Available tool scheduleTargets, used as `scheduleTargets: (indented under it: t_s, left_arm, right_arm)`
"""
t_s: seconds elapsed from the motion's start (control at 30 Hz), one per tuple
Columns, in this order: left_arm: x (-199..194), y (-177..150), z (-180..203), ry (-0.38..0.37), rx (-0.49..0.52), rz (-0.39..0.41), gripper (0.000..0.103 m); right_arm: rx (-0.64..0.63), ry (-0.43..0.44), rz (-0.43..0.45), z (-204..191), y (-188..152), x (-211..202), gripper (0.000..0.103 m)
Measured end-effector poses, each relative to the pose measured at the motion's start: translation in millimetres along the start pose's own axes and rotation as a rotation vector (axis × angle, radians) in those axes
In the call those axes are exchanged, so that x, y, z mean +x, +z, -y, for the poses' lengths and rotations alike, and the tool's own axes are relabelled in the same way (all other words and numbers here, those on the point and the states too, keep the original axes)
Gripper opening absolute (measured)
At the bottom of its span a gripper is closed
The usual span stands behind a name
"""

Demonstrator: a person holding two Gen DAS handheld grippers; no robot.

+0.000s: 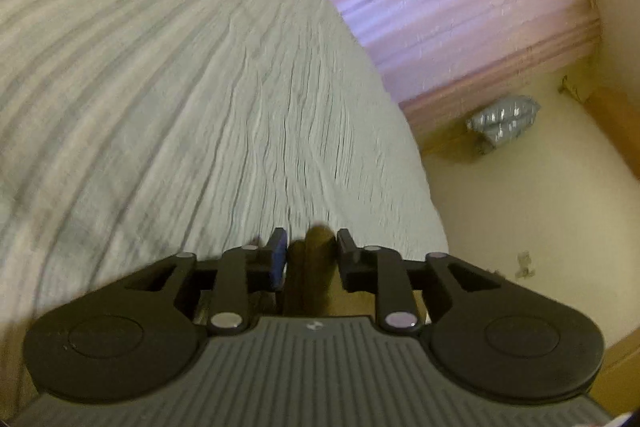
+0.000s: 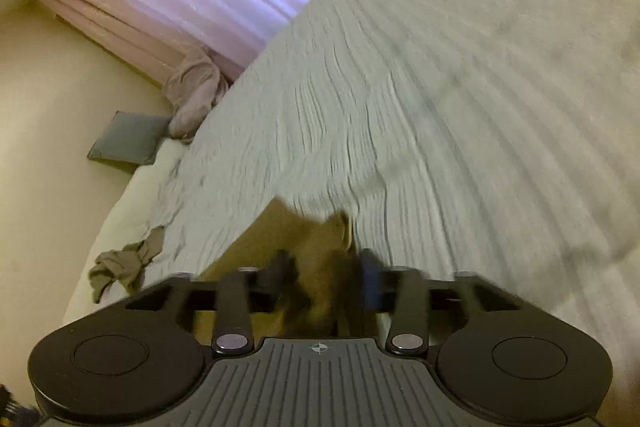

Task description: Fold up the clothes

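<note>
Both pairs of jaws are closed on brown cloth: the left gripper pinches a bunched fold of the garment, and the right gripper clamps another part, which fans out just ahead. Beyond lies the rumpled pale bed sheet. Keeping both grips firm and the cloth taut between them should fold it cleanly.

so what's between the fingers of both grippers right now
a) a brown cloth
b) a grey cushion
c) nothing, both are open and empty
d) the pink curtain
a: in each wrist view a bunched fold of brown cloth sits pinched between the fingers of the left gripper and of the right gripper, held over the pale bed.
</note>
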State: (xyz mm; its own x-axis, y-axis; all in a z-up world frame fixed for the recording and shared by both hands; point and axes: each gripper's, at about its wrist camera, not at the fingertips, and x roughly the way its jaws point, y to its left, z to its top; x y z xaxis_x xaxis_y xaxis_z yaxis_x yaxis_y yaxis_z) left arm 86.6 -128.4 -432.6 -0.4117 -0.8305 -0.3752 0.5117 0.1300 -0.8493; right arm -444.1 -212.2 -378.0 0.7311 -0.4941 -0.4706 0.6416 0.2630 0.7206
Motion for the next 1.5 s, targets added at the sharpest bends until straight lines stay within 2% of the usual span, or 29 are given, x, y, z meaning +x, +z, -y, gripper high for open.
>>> scheduleTargets:
  t_s: [0.07,0.17,0.2,0.23,0.27,0.3,0.4,0.47,0.57,0.63,0.7,0.73,0.83,0.87,0.9,0.93,1.0,1.07,1.17,1.27,1.33,1.43,1.5]
  left_arm:
    - [2.9,3.5,-1.1,-0.008,-0.021,0.005,0.03]
    - [11.8,4.6,0.9,0.0,0.003,-0.025,0.028]
    - [17.9,7.0,3.8,0.003,0.024,-0.035,0.026]
    - [20.1,5.9,5.1,0.01,0.045,-0.038,0.017]
    - [22.2,5.9,6.6,0.017,0.06,-0.037,0.014]
    - [23.9,6.3,6.6,0.023,0.063,-0.03,0.013]
    - [30.8,5.6,2.7,0.072,0.077,-0.026,0.012]
    - [36.2,4.5,4.5,0.117,0.086,-0.035,0.014]
    - [24.5,5.7,22.8,0.2,0.172,0.016,0.017]
    - [6.5,5.4,37.7,0.281,0.246,0.082,0.016]
    - [-12.9,-0.2,57.9,0.289,0.304,0.126,0.016]
    - [-19.5,-6.0,69.6,0.289,0.344,0.134,0.016]
    - [-20.1,-42.1,114.8,0.258,0.524,0.067,0.014]
    - [-19.2,-55.2,128.0,0.242,0.574,0.042,0.011]
    - [-16.2,-70.6,137.4,0.215,0.603,0.01,0.009]
    - [-12.9,-84.9,143.8,0.203,0.632,-0.014,0.007]
    - [-4.9,-108.8,144.7,0.246,0.689,-0.036,0.006]
    - [3.0,-132.7,145.6,0.289,0.745,-0.058,0.006]
    - [15.6,-165.5,145.9,0.349,0.821,-0.087,0.008]
    - [34.1,-173.4,138.9,0.375,0.828,-0.081,0.012]
    - [40.4,-176.2,136.0,0.386,0.832,-0.08,0.012]
    - [30.1,-171.8,136.7,0.382,0.785,-0.08,0.012]
    - [11.3,-170.9,141.4,0.371,0.777,-0.051,0.009]
  right_arm:
    - [-0.042,-0.005,0.038,-5.9,5.4,-7.6,0.063]
    - [-0.077,0.016,0.008,-16.1,11.0,8.8,0.063]
    - [-0.097,0.028,-0.017,-17.9,11.0,15.2,0.063]
    - [-0.121,0.038,-0.041,-20.1,10.8,22.0,0.063]
    - [-0.154,0.041,-0.065,-23.3,9.5,29.6,0.037]
    - [-0.182,0.03,-0.078,-26.0,7.7,35.0,0.004]
    - [-0.206,-0.049,-0.069,-27.5,2.3,44.3,0.005]
    - [-0.145,-0.099,-0.062,-21.7,-0.3,45.9,0.005]
    - [-0.107,-0.17,-0.034,-17.1,-2.8,36.8,0.007]
    - [-0.147,-0.233,0.03,-22.6,-4.6,16.0,0.02]
    - [-0.194,-0.25,0.105,-29.9,-9.5,-11.1,0.062]
    - [-0.221,-0.249,0.142,-35.2,-14.8,-25.8,0.064]
    - [-0.346,-0.202,0.2,-57.6,-42.2,-58.3,0.064]
    - [-0.402,-0.186,0.201,-69.1,-56.1,-64.3,0.052]
    - [-0.462,-0.172,0.195,-79.2,-70.2,-69.3,0.031]
    - [-0.525,-0.165,0.176,-86.3,-84.6,-70.7,0.023]
    - [-0.602,-0.166,0.136,-95.7,-112.6,-68.2,0.022]
    - [-0.626,-0.17,0.1,-98.3,-132.6,-59.9,0.022]
    - [-0.666,-0.243,0.059,-87.8,-152.9,-42.5,0.022]
    - [-0.697,-0.31,0.016,-78.1,-164.2,-15.4,0.022]
    - [-0.735,-0.342,0.013,-76.0,-157.4,14.8,0.022]
    - [-0.722,-0.345,0.0,-71.7,-153.0,14.1,0.022]
    - [-0.696,-0.331,0.016,-71.8,-150.3,4.8,0.022]
